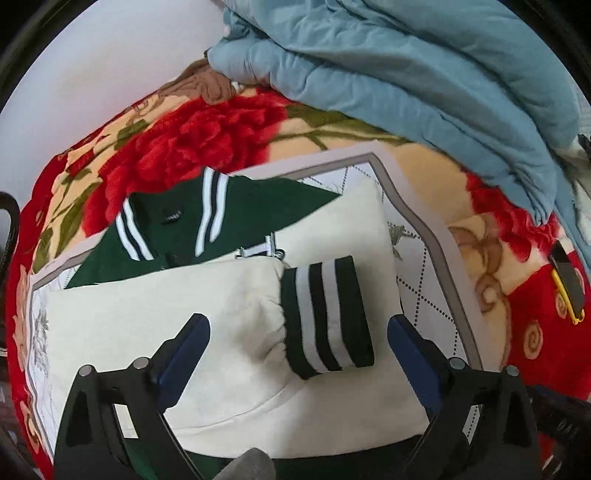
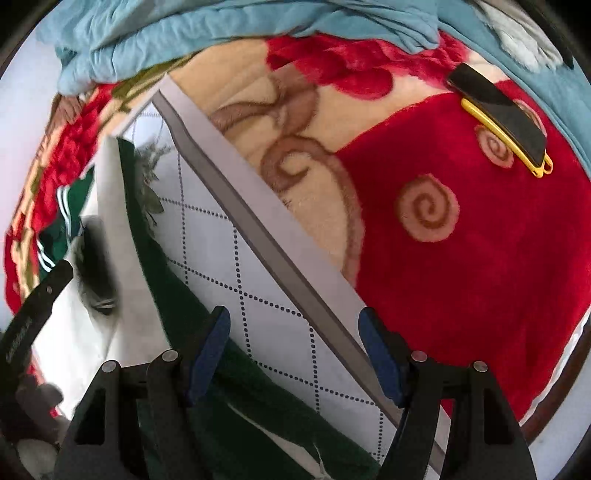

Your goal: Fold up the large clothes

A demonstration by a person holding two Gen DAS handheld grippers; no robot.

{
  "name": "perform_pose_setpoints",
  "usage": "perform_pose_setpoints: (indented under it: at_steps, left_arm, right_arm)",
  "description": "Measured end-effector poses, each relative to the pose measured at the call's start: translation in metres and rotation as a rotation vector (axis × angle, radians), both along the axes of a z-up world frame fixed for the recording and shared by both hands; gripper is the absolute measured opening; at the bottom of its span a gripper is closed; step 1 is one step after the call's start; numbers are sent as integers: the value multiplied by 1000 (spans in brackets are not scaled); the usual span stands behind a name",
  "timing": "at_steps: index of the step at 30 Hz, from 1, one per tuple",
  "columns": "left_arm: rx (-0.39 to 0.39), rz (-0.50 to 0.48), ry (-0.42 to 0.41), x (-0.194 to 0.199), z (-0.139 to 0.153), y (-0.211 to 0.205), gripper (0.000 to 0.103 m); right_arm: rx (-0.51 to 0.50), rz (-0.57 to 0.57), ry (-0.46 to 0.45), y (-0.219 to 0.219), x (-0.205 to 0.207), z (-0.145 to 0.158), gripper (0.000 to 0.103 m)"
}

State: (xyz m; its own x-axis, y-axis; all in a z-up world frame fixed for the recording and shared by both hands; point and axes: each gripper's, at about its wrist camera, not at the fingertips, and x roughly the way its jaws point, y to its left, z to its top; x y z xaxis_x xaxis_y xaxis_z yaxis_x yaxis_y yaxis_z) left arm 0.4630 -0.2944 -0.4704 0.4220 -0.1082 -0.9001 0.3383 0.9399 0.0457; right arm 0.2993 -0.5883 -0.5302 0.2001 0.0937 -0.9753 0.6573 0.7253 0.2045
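Cream-and-green jacket [image 1: 207, 332], sleeves folded across, on quilted mat [image 1: 424, 295] over floral blanket [image 1: 207, 140]; left gripper [image 1: 299, 332] spread above its striped cuff [image 1: 325, 314]; right gripper [image 2: 293, 332] spread, empty, over mat's right edge.

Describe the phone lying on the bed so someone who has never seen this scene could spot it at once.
Start from the red floral blanket that covers the bed, then look past the white quilted mat, toward the heaped blue quilt. There, on the red part near a tan spiral, lies the phone: flat, black-faced, in a yellow case, the only hard, glossy thing among fabrics.
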Motion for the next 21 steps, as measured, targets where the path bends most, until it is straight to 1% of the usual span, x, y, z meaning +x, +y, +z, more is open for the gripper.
perform_pose_setpoints:
  at_steps: [2,3,5,6,8,9,10,11,12,13,14,15,16,17,18,19,21]
  left_arm:
    - [-19,58,17,1,9,19,98]
    - [-12,104,19,1,12,33,98]
    - [45,217,13,4,17,66,98]
    - [68,264,8,4,17,82,98]
    - [171,382,-8,3,14,120,98]
    - [216,428,-22,2,11,135,98]
    - [282,480,-32,1,6,152,98]
    - [318,510,-29,1,0,164,98]
    - [344,542,-11,1,-7,179,98]
    - [360,575,9,1,-14,193,98]
    - [371,598,19,1,-19,203,98]
    - [381,621,31,1,-24,212,98]
    - [387,636,36,0,-27,218,98]
    - [392,645,36,0,-28,221,98]
    - [394,646,31,-1,-29,222,98]
    - [395,641,26,0,-29,221,98]
    - [389,619,5,-2,-26,215,98]
  right_arm:
    - [65,2,-53,-1,5,10,74]
    - [93,14,-77,2,10,14,74]
    - [152,58,-126,13,24,19,74]
    - [194,105,-160,23,40,22,74]
    - [241,179,-196,43,63,23,74]
    - [248,229,-204,58,81,22,74]
    - [254,269,-212,73,92,20,74]
    - [268,295,-221,83,102,18,74]
    - [298,326,-227,95,114,14,74]
    - [345,369,-217,111,131,3,74]
    - [356,386,-202,118,139,-3,74]
    - [342,420,-143,132,153,-20,74]
    - [305,441,-112,140,160,-28,72]
    - [272,460,-95,145,166,-35,35]
    - [221,483,-73,149,172,-42,7]
    - [194,472,-85,145,177,-44,7]
    - [137,446,-121,132,183,-34,6]
